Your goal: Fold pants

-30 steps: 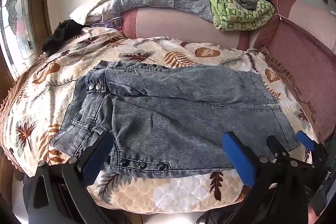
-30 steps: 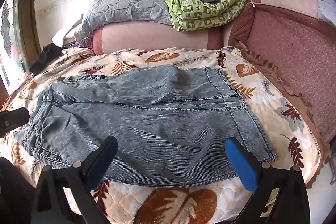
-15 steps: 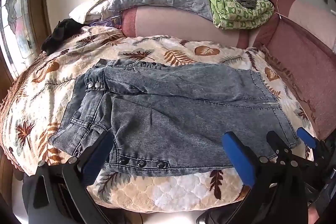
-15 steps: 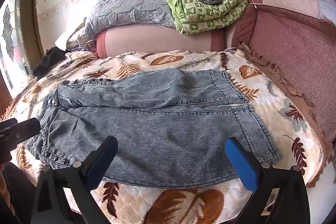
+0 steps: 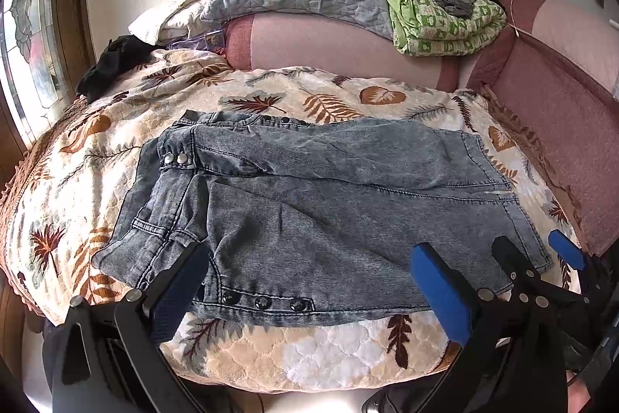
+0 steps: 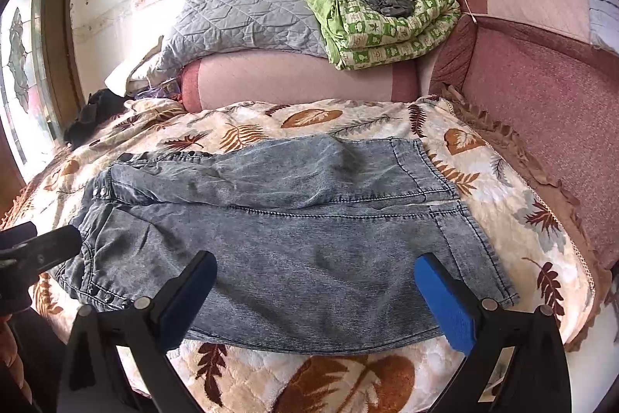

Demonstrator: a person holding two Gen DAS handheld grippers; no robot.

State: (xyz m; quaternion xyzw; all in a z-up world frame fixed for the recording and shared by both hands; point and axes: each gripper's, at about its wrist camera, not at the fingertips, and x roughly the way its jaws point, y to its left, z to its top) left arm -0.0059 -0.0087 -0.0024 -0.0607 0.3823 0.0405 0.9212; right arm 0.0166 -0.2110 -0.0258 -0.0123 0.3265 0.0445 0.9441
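1. Currently: pants (image 5: 329, 204) spread flat on leaf-print quilt (image 5: 340, 347), centre of frame; waistband toward left, hems toward right, one leg above the other.
2. Left gripper (image 5: 309, 293) low at bottom of frame, jaws wide apart, holding nothing; poised over near edge by snap buttons (image 5: 263, 301).
3. Right gripper (image 6: 313, 297) likewise spread, empty, over near leg's lower edge.
4. Judged step: approach before first fold, nothing pinched yet.
5. To do well: pinch near edge at waistband and hem together, lift evenly, carry toward upper leg, align seams, avoid snagging quilt.
6. Green blanket (image 6: 387, 26) upper right, well apart.
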